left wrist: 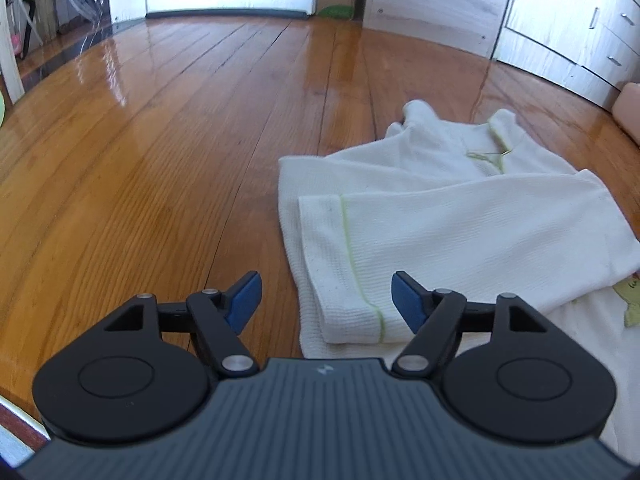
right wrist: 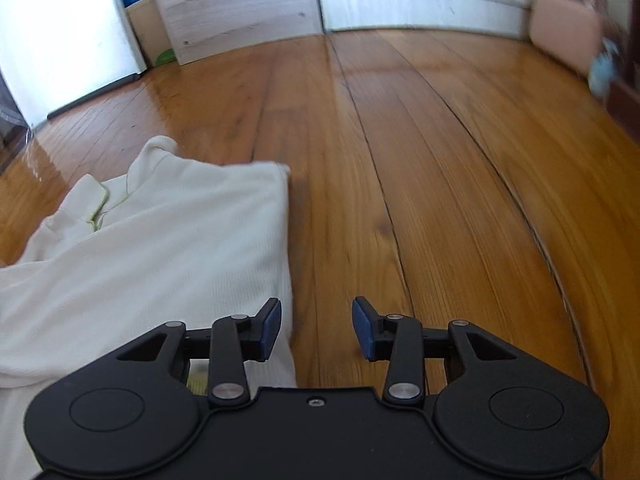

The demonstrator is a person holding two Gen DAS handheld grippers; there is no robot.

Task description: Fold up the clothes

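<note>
A white long-sleeved top (left wrist: pixel 448 216) with pale green stitching lies on the wooden floor, one sleeve (left wrist: pixel 352 276) folded across its body. My left gripper (left wrist: pixel 326 300) hangs open above the cuff end of that sleeve, and its blue pads (left wrist: pixel 244 300) press on nothing. In the right wrist view the same white top (right wrist: pixel 160 248) fills the left half, its folded right edge running down toward my gripper. My right gripper (right wrist: pixel 316 330) is open over that edge, with bare floor between its fingers.
Wooden floorboards (left wrist: pixel 160 160) stretch left and ahead. White cabinets with drawers (left wrist: pixel 580 28) stand at the back right. A pink box (right wrist: pixel 564 36) sits at the far right by the wall, and a pale wood panel (right wrist: pixel 236 4) leans at the back.
</note>
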